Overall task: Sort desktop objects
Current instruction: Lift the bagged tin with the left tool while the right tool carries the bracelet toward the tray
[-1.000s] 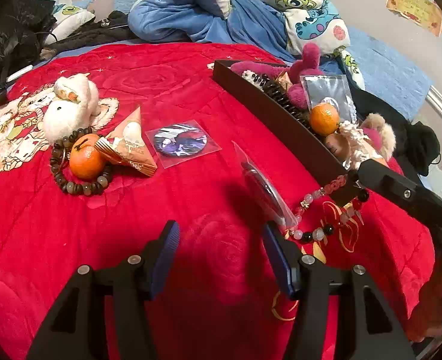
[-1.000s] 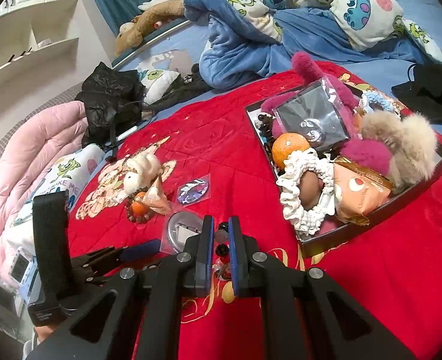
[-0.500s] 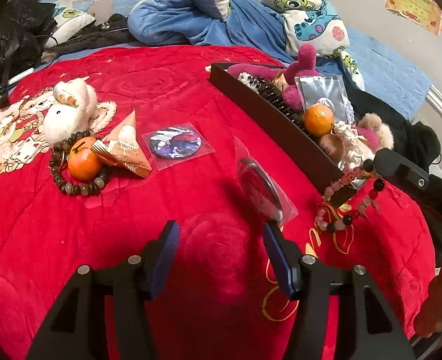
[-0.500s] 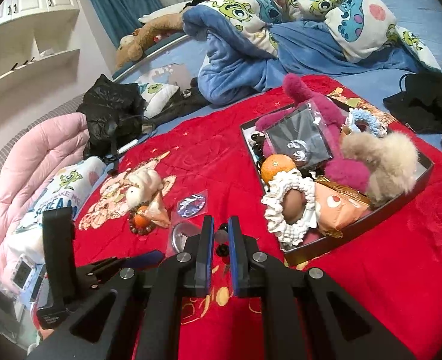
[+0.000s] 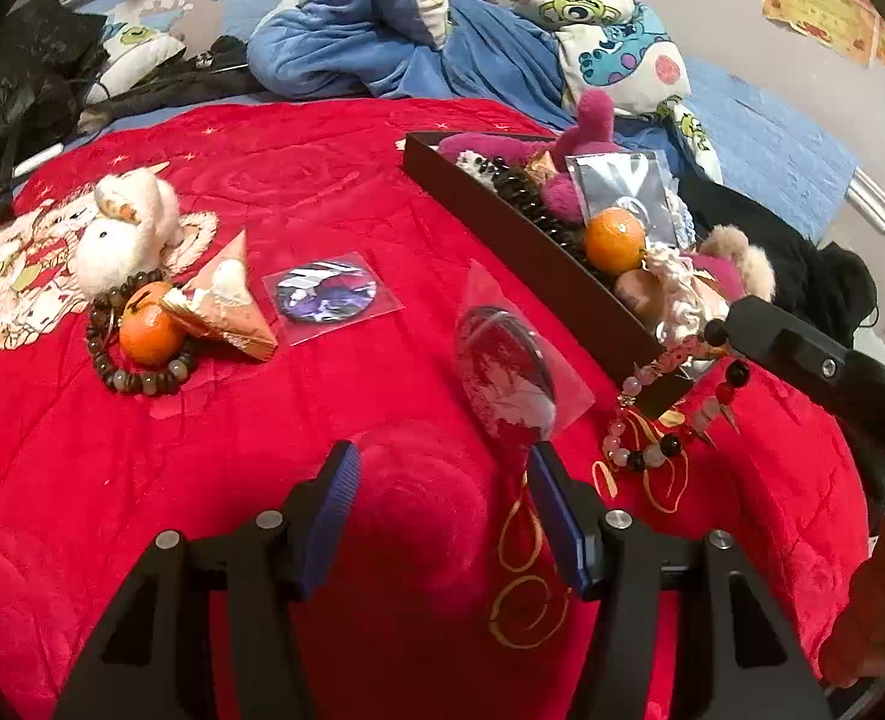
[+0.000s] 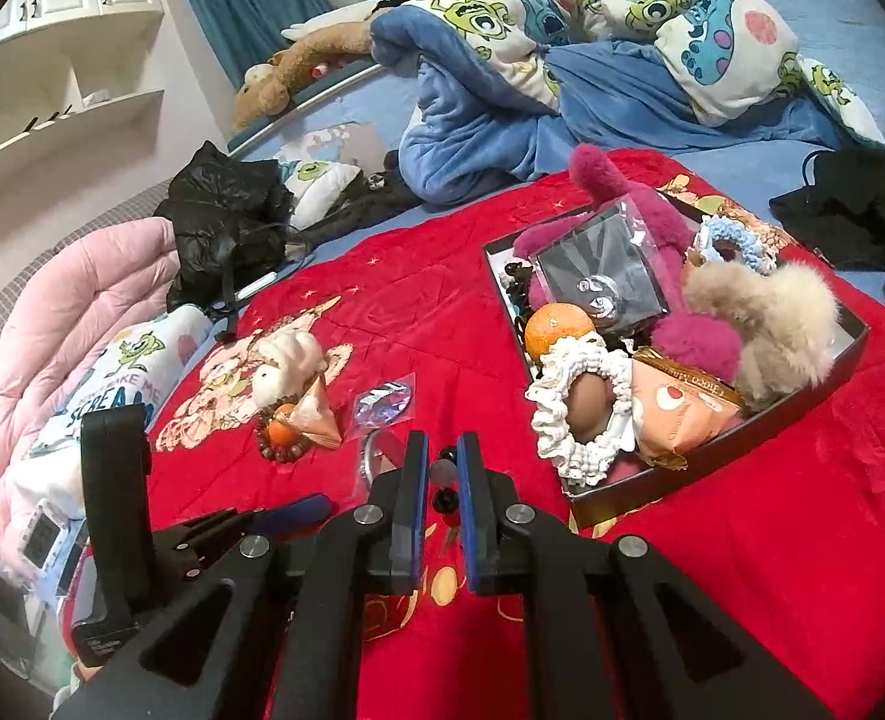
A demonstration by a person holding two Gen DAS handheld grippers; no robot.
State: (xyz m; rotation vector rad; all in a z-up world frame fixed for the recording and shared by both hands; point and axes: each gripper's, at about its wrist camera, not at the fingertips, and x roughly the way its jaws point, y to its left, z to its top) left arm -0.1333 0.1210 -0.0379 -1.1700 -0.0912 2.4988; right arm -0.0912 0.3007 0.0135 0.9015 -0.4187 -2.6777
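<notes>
From the left wrist view only the far tip of the right gripper (image 5: 727,333) shows, coming in from the right edge, and the rest of it is cut off by the frame. In the right wrist view its jaws are drawn together on a bead bracelet (image 5: 670,402), of which just a few dark beads peek through the narrow slit between the pads; the bracelet's loop of pink, white, black and red beads hangs from that tip over the red blanket (image 5: 262,450), just beside the near corner of the black tray (image 5: 532,246). Much of the tray's inside is buried: a tangerine (image 6: 553,324), a white frilly scrunchie (image 6: 580,414), a silver packet (image 6: 601,267), pink and beige plush pieces and an orange snack pack overlap one another, and a dark beaded item along the tray's wall is hard to make out. The left gripper (image 5: 442,504) hangs over bare blanket with its jaws apart and nothing between them; a round badge in a clear sleeve (image 5: 511,372) lies tilted just beyond its right finger. Farther left sit a second sleeved badge (image 5: 328,297), a triangular snack pack (image 5: 226,306), another tangerine inside a brown bead bracelet (image 5: 142,360), and a white plush toy (image 5: 124,228).
</notes>
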